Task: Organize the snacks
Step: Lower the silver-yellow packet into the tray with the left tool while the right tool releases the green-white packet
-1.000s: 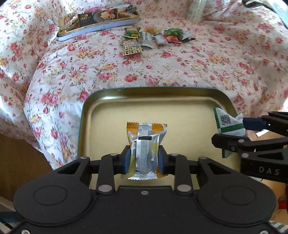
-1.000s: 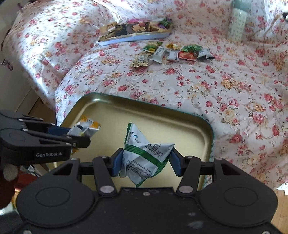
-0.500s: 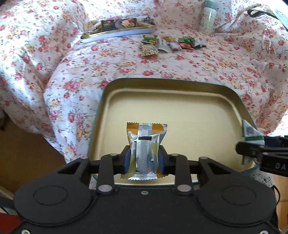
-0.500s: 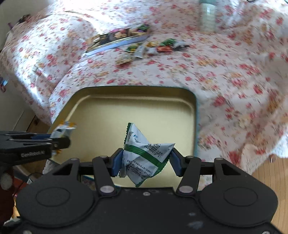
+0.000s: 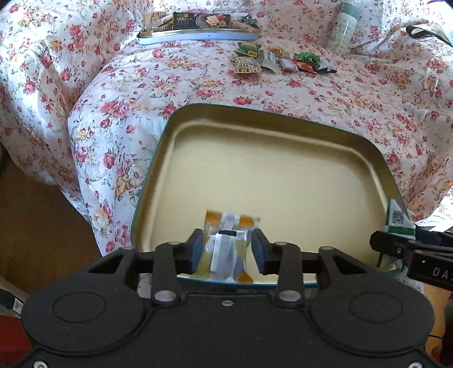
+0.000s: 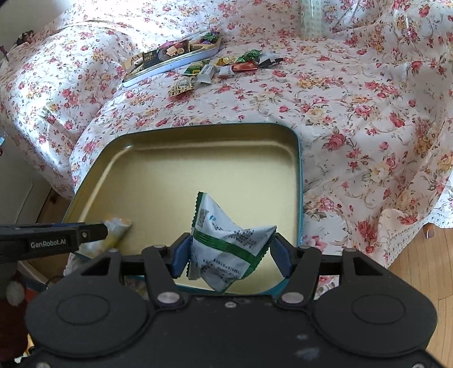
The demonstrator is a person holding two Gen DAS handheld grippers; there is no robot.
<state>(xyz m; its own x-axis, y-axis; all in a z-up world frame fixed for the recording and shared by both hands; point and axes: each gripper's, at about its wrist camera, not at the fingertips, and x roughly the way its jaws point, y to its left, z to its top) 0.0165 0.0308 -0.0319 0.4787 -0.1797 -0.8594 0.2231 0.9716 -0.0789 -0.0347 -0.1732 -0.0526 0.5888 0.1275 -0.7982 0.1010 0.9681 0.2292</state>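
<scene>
A gold tin tray (image 5: 271, 158) with a teal rim lies on the near edge of the flowered bed; it also shows in the right wrist view (image 6: 198, 158). My left gripper (image 5: 228, 250) has opened over the tray's near edge, and the silver-and-orange snack packet (image 5: 229, 246) is slipping down between the spread pads, blurred. My right gripper (image 6: 230, 254) is opening around the white-and-green snack packet (image 6: 226, 240), which still sits between the pads above the tray's near right part. Each gripper shows at the side of the other's view.
A second tin (image 5: 198, 28) full of snacks lies at the back of the bed. Several loose wrapped snacks (image 5: 280, 59) lie beside it. A pale bottle (image 5: 344, 25) stands behind them. Wooden floor (image 6: 424, 254) lies below the bed edge.
Both grippers pulled back toward the tray's near edge. The left jaws have spread and its packet has begun to drop. The right jaws have widened too.
</scene>
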